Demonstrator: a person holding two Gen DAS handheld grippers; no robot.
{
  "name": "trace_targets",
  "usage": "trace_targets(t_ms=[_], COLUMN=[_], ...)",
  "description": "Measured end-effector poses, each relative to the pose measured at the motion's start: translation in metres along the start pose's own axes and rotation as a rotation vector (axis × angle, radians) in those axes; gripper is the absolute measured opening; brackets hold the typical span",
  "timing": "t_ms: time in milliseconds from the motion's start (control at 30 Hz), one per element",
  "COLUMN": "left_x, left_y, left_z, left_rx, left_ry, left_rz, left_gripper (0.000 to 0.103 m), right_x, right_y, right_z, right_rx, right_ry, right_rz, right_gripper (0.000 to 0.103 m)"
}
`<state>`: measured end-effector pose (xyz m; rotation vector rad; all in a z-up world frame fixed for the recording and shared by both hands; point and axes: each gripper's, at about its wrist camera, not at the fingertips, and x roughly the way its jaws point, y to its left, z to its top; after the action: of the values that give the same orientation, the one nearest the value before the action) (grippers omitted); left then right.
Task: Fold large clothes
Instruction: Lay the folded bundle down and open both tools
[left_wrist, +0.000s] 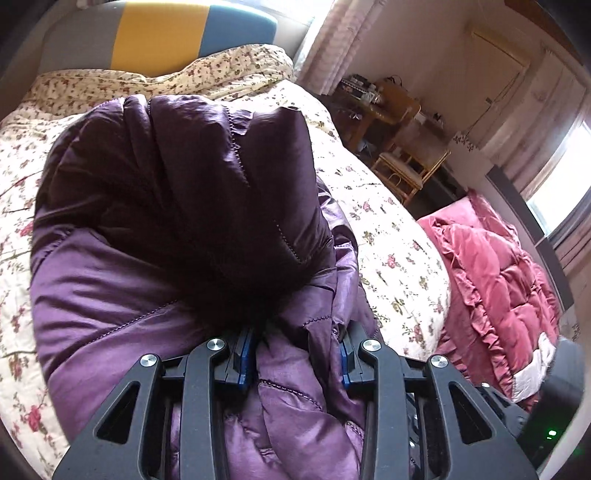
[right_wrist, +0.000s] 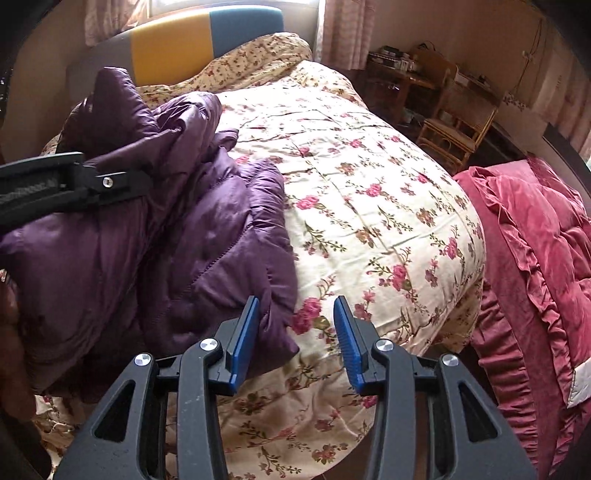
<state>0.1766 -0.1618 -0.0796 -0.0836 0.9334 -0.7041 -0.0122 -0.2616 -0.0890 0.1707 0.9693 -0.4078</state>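
A purple quilted down jacket (left_wrist: 166, 206) lies bunched on a floral bed quilt (left_wrist: 388, 236). My left gripper (left_wrist: 297, 350) has a thick fold of the jacket between its blue pads and lifts it, so the fabric hangs in front of the camera. In the right wrist view the jacket (right_wrist: 177, 229) lies at the left of the bed, with the left gripper (right_wrist: 74, 181) on it at the far left. My right gripper (right_wrist: 297, 325) is open and empty, just right of the jacket's near corner, above the floral quilt (right_wrist: 369, 206).
A crumpled pink-red quilt (right_wrist: 535, 258) lies right of the bed. A wicker chair (right_wrist: 454, 129) and a cluttered wooden table (right_wrist: 399, 70) stand beyond it. A yellow and blue headboard (right_wrist: 192, 40) is at the far end. Curtained windows are behind and at right.
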Motion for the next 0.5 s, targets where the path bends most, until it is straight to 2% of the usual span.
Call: trace_targets(t_ms=[100,233,367,500], left_x=[0.015,0.033,0.038,0.023], left_y=[-0.005,-0.01,-0.012,-0.009], left_z=[0.001,0.001,0.0,0.0], left_rx=[0.008,0.028,0.041,0.031], left_ry=[0.016,0.03,0.028,0.016], left_rz=[0.007,0.018,0.013,-0.058], left_gripper=[0.033,0.039,0.041,0.058], right_x=[0.002,0.001,-0.001,-0.005], right_y=[-0.003,-0.012,-0.02,-0.019], right_z=[0.001,0.004,0.005,0.001], right_rx=[0.009,0.035,0.055,0.057], right_ry=[0.002,-0.001,0.002,0.003], right_rz=[-0.015,-0.048,-0.081,-0.095], right_gripper=[0.04,0.04,0.041,0.042])
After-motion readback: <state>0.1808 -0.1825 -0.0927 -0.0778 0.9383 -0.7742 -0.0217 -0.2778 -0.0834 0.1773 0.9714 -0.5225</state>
